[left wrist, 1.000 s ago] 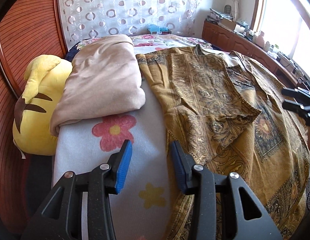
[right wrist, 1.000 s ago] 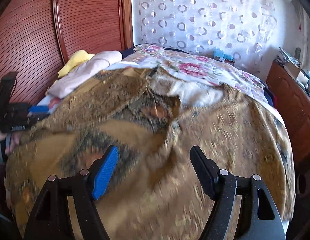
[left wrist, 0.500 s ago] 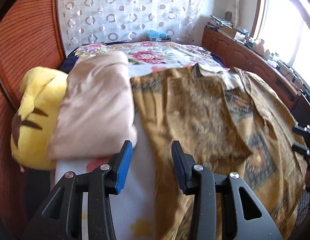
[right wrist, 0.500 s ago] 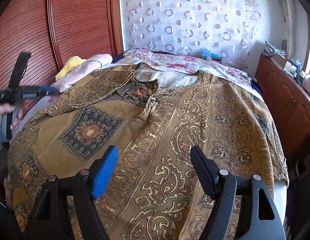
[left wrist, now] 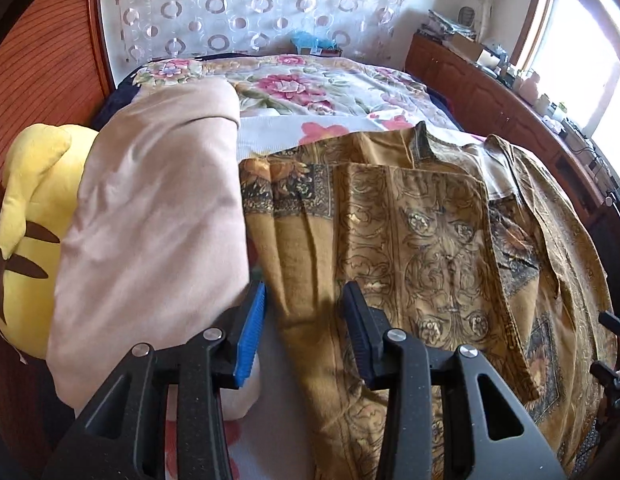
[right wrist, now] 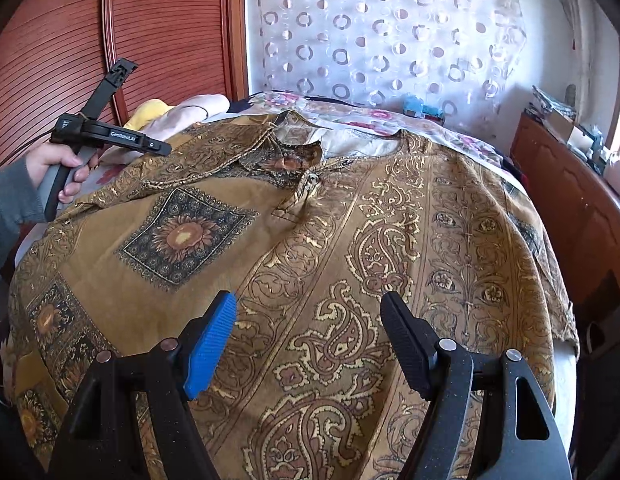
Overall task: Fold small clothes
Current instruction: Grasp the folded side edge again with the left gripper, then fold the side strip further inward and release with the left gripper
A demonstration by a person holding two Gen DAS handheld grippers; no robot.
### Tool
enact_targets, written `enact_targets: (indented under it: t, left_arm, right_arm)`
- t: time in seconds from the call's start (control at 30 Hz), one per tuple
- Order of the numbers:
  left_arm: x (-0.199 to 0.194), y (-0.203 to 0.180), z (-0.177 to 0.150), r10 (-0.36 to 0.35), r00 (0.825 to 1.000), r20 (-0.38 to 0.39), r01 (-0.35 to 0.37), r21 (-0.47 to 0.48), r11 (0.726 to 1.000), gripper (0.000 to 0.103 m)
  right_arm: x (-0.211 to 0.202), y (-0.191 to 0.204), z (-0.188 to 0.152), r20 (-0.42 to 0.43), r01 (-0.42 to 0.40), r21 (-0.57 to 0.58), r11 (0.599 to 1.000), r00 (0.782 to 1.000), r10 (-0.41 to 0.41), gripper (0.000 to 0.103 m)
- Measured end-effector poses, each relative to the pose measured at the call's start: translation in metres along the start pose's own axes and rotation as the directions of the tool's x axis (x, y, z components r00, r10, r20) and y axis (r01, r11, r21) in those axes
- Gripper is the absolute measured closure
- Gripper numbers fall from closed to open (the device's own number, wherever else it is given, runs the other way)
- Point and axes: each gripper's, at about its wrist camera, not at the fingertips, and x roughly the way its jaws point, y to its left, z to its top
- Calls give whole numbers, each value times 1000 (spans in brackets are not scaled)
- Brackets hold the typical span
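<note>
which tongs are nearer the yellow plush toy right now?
Left. The left tongs hover beside the pink folded cloth that lies against the yellow plush toy. The right tongs are over the brown patterned shirt, farther away.

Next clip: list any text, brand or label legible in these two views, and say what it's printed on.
"GenRobot.AI": white lettering on the black body of the left claw, seen in the right wrist view, held in the person's hand.
A small white marking on the rear block of that same claw: too small to read.
Boxes and clutter on the wooden sideboard: any print is too blurred to read.
The patterned shirt: ornament only, no words.
</note>
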Motion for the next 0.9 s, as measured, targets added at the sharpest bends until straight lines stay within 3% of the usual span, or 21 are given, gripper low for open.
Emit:
enact_targets:
  t: [0.17,0.33,0.43,0.47,0.53,0.63,0.8,0.9]
  left_arm:
    - [5,3,10,-37,999,-3,36,-29,999,62]
    - [13,15,24,-50,999,-2,50,-94,994,72]
    - [15,14,26,-51,999,0,51,-87,995,84]
    - [15,11,26,-56,998,5,56,-66,996,93]
    - [9,1,23,-73,997,30,73,0,997,97]
    - [-8,-4,25,-44,996,79,41,36,999,99]
    - [-47,7,39,24,979,204,-29,19,999,100]
    - [-55,18,48,43,979,201,-47,17,999,100]
  right_arm:
    - [-2,-4,-2,0,-12,15,1000,1000,12,27]
    - [-3,-2,-3,-2,-13,19,1000,1000,13,27]
    - [-4,-2,-3,-2,-11,17,1000,1000,11,27]
    - [-4,-3,-3,-2,-13,18,1000,1000,13,27]
    - [-3,-4,-3,-1,-18,19,1000,1000,18,27]
    - [-4,-4,-3,3,-22,20,1000,1000,22,27]
    - [-11,-6,3,20,-25,20,999,999,25,27]
    - [-22,-7,9,48,-32,22,999,998,30,27]
